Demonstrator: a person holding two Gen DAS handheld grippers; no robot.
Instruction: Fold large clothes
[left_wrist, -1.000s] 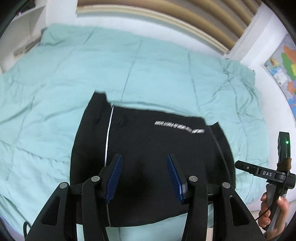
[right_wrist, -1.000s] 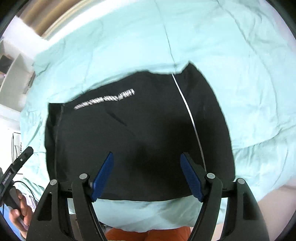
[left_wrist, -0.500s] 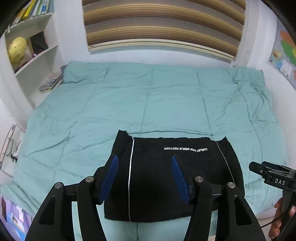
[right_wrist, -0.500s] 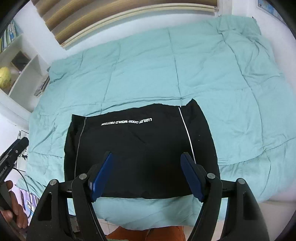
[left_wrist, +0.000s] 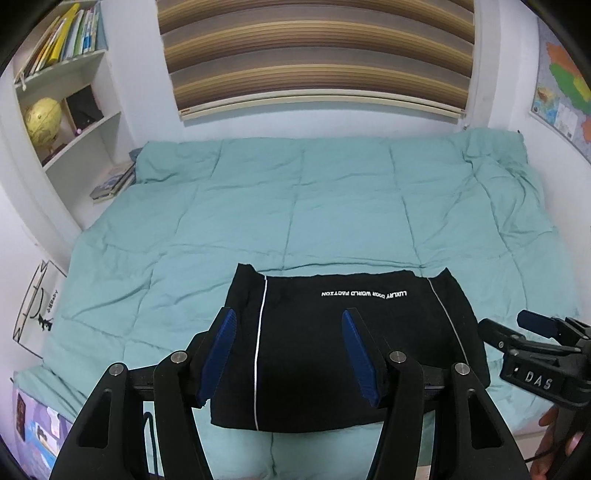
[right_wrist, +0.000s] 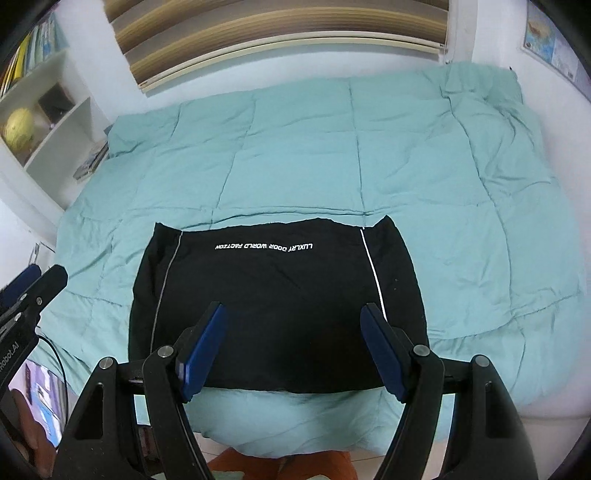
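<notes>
So the black garment (left_wrist: 347, 350) is folded into a neat rectangle and lying flat near the foot edge of the bed's teal quilt (left_wrist: 295, 206), white lettering toward the headboard end and a thin white stripe running down each side. Taking that garment as the landmark: the left tool (left_wrist: 288, 350) hangs above its left half, blue pads (left_wrist: 221, 347) spread partway apart with nothing between them. The right tool (right_wrist: 293, 347) hovers over the garment's near edge, pads a bit wider apart, also gripping nothing. Neither one touches the fabric. Beyond the garment there's a striped blind (left_wrist: 317, 55) on the far wall, off to its left a white bookshelf (left_wrist: 70, 122) with a yellow globe (left_wrist: 42, 120), and to the right a wall map (left_wrist: 561, 92).
</notes>
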